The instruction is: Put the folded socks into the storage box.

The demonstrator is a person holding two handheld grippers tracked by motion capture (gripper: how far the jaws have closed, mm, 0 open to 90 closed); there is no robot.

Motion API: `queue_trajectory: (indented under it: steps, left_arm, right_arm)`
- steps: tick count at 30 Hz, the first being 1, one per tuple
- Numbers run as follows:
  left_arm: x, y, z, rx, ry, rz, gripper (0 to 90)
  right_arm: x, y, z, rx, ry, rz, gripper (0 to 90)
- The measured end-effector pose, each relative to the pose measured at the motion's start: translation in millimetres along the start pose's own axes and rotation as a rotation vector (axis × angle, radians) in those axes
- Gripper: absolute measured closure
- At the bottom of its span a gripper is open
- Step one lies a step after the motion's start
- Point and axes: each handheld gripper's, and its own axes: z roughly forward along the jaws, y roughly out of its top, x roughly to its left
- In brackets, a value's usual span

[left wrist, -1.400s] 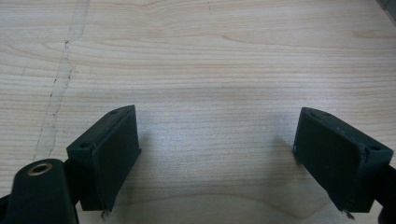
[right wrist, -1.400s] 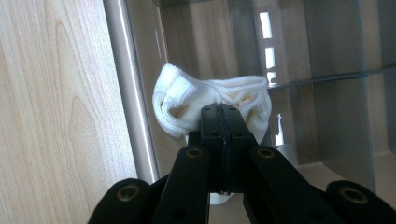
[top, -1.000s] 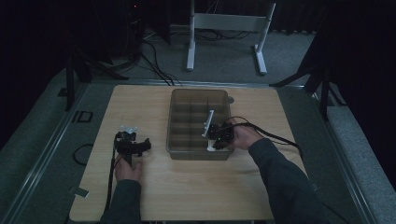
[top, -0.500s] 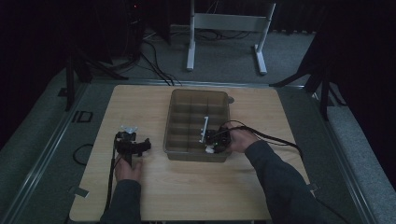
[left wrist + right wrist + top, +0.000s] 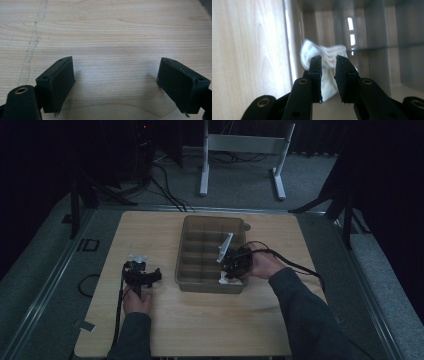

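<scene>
A grey plastic tray [image 5: 186, 266] with several compartments stands in the middle of the wooden table. My right gripper [image 5: 233, 268] reaches into the tray's near right corner, its jaws nearly together on a crumpled white cloth [image 5: 225, 279]. In the right gripper view the cloth [image 5: 325, 53] bulges above and below the fingertips, close to the tray's wall [image 5: 289, 50], with my right gripper [image 5: 328, 59] clamped on it. My left gripper [image 5: 142, 273] rests on the table left of the tray. In its own view my left gripper [image 5: 116, 75] stands open over bare wood with nothing between its jaws.
The tray's dividers [image 5: 374, 45] show beyond the cloth. A black cable [image 5: 290, 262] trails from the right gripper across the table's right side. A metal stand [image 5: 240, 160] and floor cables [image 5: 165, 180] lie beyond the table's far edge.
My right gripper has shifted slightly left and toward the tray's near wall with the cloth in it. The left gripper has not moved.
</scene>
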Motion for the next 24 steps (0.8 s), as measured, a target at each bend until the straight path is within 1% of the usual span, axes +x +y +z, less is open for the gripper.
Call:
queue_trajectory:
  steps: [2, 4, 6, 12, 14, 16, 18, 24]
  left_arm:
    - [0.0, 0.0, 0.0, 0.0, 0.0, 0.0, 14.5]
    - [0.0, 0.0, 0.0, 0.0, 0.0, 0.0, 14.5]
    - [0.0, 0.0, 0.0, 0.0, 0.0, 0.0, 14.5]
    - [0.0, 0.0, 0.0, 0.0, 0.0, 0.0, 14.5]
    - [0.0, 0.0, 0.0, 0.0, 0.0, 0.0, 14.5]
    - [0.0, 0.0, 0.0, 0.0, 0.0, 0.0, 14.5]
    - [0.0, 0.0, 0.0, 0.0, 0.0, 0.0, 14.5]
    - [0.0, 0.0, 0.0, 0.0, 0.0, 0.0, 14.5]
  right_arm:
    - [2.6, 3.8, -0.2, 0.002, 0.002, -0.014, 73.6]
    - [4.4, 5.6, 2.0, 0.001, 0.019, -0.016, 73.3]
    - [4.6, 5.9, 6.8, 0.016, 0.016, -0.017, 73.4]
    - [4.9, 9.2, 13.9, 0.018, 0.03, -0.023, 74.4]
    - [5.0, 9.1, 13.5, 0.013, 0.026, -0.026, 72.7]
    - [5.5, 8.7, 11.3, 0.005, 0.021, -0.018, 72.2]
    - [6.5, 8.6, 9.7, -0.007, 0.03, -0.021, 72.3]
    - [6.0, 9.5, 12.5, 0.01, 0.043, -0.022, 75.2]
